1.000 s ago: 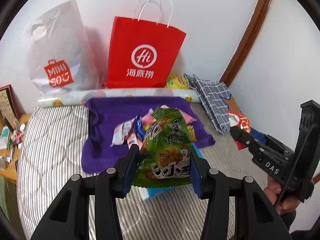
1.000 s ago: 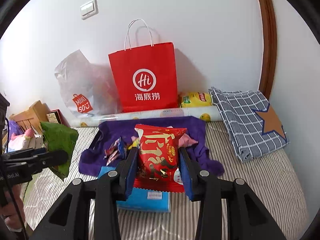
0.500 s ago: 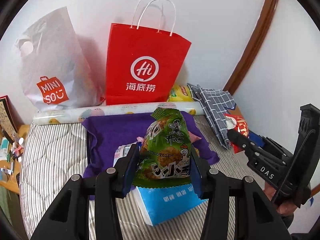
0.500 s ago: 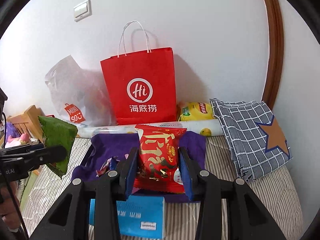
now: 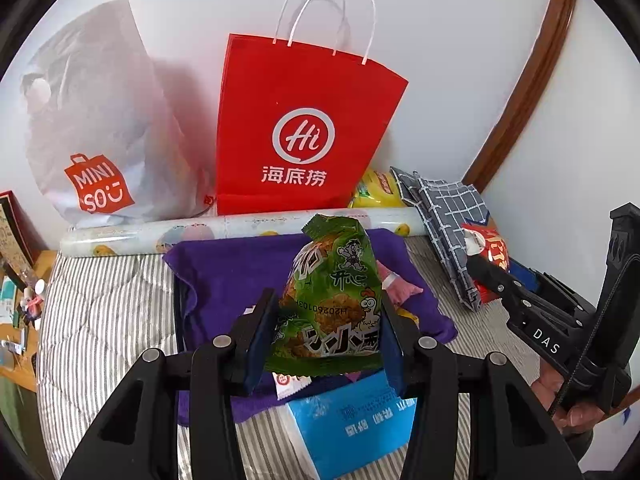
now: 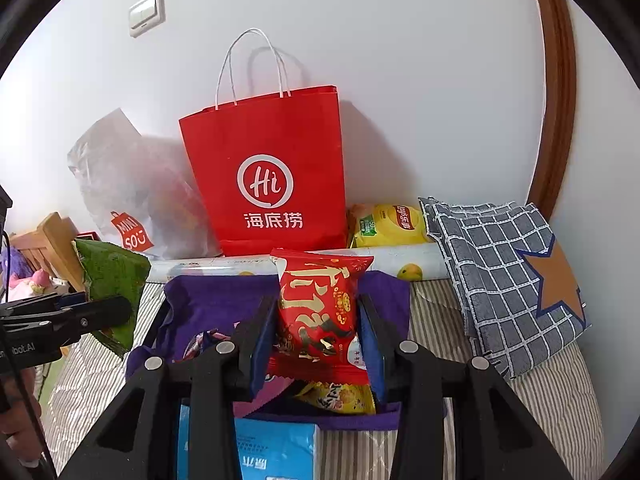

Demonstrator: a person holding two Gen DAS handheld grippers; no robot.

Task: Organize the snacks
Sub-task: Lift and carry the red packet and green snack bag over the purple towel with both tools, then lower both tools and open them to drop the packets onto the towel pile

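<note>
A green crinkled foil snack packet (image 5: 332,300) stands upright, clamped between the blue pads of the left gripper (image 5: 326,336), above a purple cloth (image 5: 240,272) spread on a striped mattress (image 5: 100,320). The right gripper (image 6: 316,344) is clenched on a red foil snack packet (image 6: 318,312) above the same cloth. Beyond both, a red paper carrier bag (image 5: 304,128) with white handles leans on the white wall, a grey plastic shopping bag (image 5: 92,128) to its left.
</note>
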